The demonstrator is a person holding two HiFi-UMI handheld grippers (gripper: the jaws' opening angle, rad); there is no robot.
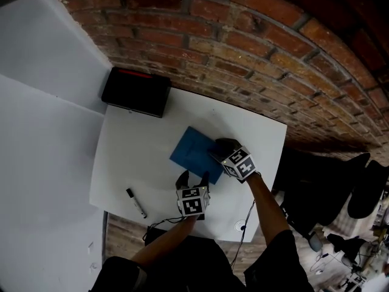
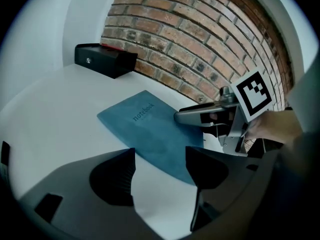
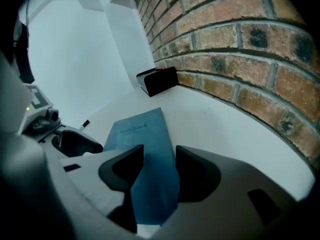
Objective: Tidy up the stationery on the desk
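A blue notebook (image 1: 193,152) lies flat and askew on the white desk (image 1: 146,157). My right gripper (image 1: 217,149) is over the notebook's right end. In the right gripper view its jaws stand apart, and the notebook's cover (image 3: 142,139) shows in the gap between them (image 3: 159,169). My left gripper (image 1: 191,180) is at the notebook's near edge. It is open (image 2: 160,166), with the notebook's near edge (image 2: 150,131) just ahead of the jaws. A black marker (image 1: 136,202) lies at the desk's front left, apart from both grippers.
A black box with a red strip (image 1: 135,92) stands at the desk's back left corner, against the brick wall (image 1: 255,53). A white panel (image 1: 42,120) borders the desk on the left. A round cable port (image 1: 241,226) is near the front right edge.
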